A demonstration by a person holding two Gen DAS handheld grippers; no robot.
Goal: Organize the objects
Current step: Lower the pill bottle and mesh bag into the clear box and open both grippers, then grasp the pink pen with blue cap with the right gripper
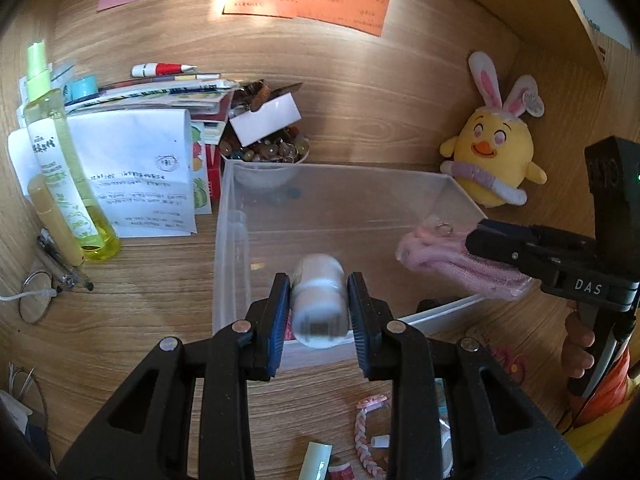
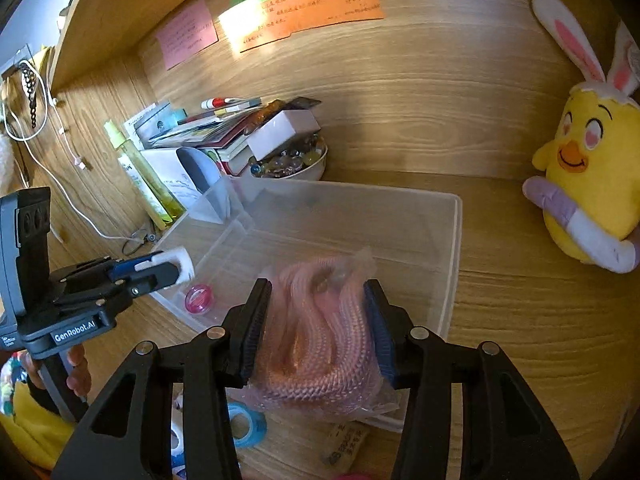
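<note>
White bottle (image 1: 318, 300) between left hand-held gripper (image 1: 319, 312) pads.

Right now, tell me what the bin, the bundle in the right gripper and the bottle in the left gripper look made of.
Bin: clear, slightly frosted plastic; desk grain shows through.
Bundle: pink braided cord, likely fabric, in glossy crinkled film.
Bottle: opaque white, smooth, probably plastic; blurred.

Left hand-held gripper (image 1: 319, 306) clamped; right hand-held gripper (image 2: 316, 332) clamped, both angled down.
</note>
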